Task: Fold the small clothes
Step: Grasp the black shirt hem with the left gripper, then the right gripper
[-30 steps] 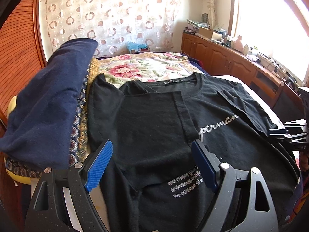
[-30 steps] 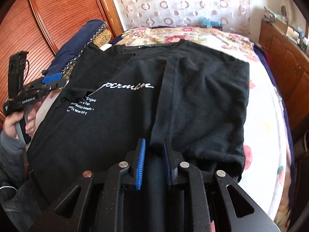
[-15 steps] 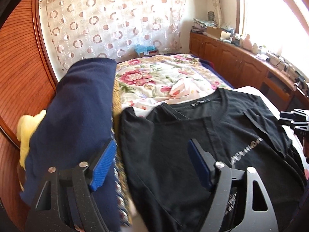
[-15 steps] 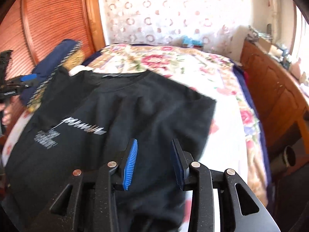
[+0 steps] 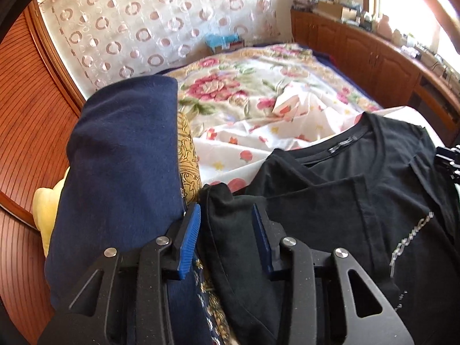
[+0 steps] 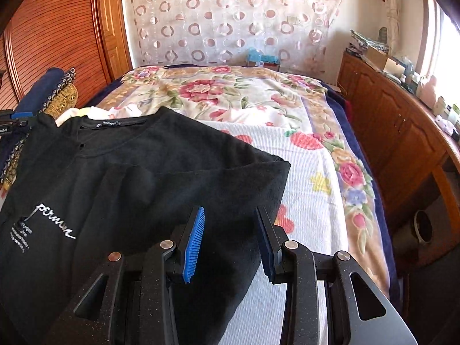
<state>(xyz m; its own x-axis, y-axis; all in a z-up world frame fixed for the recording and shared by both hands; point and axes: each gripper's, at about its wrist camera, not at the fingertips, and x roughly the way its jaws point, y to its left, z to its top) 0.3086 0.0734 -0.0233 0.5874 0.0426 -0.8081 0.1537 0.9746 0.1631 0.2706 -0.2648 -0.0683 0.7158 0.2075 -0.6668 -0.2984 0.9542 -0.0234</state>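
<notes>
Left wrist view: the left gripper (image 5: 227, 230) sits low in the frame, its blue-padded jaws partly apart with a bunched fold of the black cotton T-shirt with white lettering (image 5: 359, 210) standing between them; whether the pads press the cloth, I cannot tell. The shirt spreads across the lower right of the frame on the bed, neckline toward the top, one sleeve folded in over the chest. Just left of the jaws lies a folded navy blue garment (image 5: 120, 172), with a gold patterned cloth (image 5: 188, 161) tucked along its edge. Beyond, at centre frame, is the floral bedspread (image 5: 244, 86). Over to the right wrist view: the right gripper (image 6: 230, 237) hovers at the bottom centre, jaws partly apart and gripping nothing, straddling the shirt's (image 6: 161, 172) right edge where it meets the white strawberry-print sheet (image 6: 304, 189). The shirt fills the lower left here, lettering at the far left, and wooden cabinets (image 6: 396, 132) run down the right side.
</notes>
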